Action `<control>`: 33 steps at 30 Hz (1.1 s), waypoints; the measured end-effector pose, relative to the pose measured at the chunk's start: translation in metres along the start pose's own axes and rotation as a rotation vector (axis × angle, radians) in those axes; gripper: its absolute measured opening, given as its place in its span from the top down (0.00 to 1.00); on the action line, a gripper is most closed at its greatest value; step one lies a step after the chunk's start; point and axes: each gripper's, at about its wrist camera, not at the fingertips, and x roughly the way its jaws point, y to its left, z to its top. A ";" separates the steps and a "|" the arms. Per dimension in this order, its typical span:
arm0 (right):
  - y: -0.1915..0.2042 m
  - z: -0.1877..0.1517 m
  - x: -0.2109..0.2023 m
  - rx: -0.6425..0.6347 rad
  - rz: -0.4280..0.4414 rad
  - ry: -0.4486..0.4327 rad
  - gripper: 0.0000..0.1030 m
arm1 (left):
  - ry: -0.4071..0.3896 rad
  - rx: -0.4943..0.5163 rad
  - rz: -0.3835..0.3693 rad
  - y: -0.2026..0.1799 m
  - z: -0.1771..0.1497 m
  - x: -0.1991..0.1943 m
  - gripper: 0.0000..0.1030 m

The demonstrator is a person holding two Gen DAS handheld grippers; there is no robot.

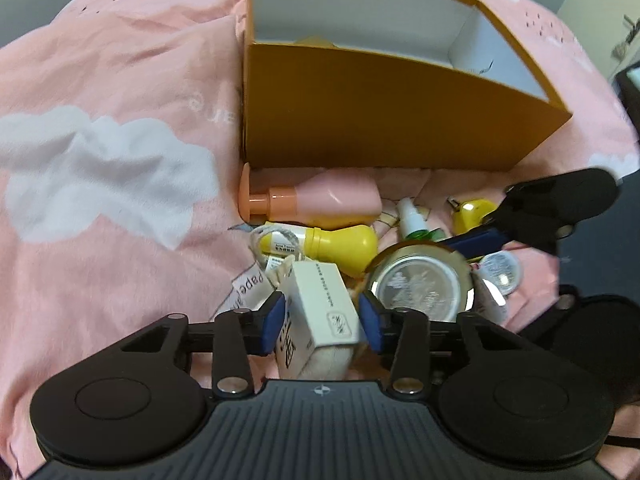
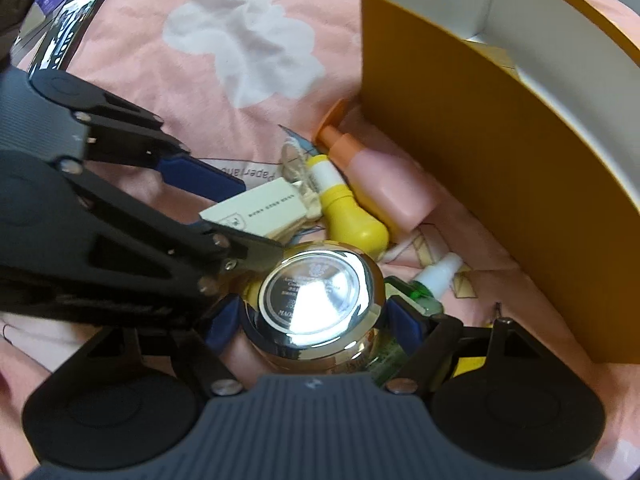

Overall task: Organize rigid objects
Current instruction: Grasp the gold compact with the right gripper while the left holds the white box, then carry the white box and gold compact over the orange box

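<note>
My left gripper (image 1: 322, 322) is shut on a small white box (image 1: 322, 308) among a pile of small items on the pink bedsheet. My right gripper (image 2: 314, 322) has its blue pads on both sides of a gold jar with a mirrored lid (image 2: 316, 296), shut on it. The jar also shows in the left wrist view (image 1: 420, 284), and the white box in the right wrist view (image 2: 256, 210). An open orange box (image 1: 396, 120) with a white inside stands behind the pile; it also shows at the right (image 2: 500, 152).
A pink bottle with an orange pump (image 1: 320, 200), a yellow bottle (image 1: 332, 244), a small white-and-green spray bottle (image 1: 414, 220), a yellow object (image 1: 474, 212) and a small round tin (image 1: 502, 270) lie in front of the orange box. A dark book (image 2: 72, 28) lies far left.
</note>
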 end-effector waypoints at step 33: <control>-0.034 -0.027 -0.110 0.297 -0.107 -0.359 0.25 | -0.395 -0.007 -0.217 -0.012 0.028 -0.121 0.70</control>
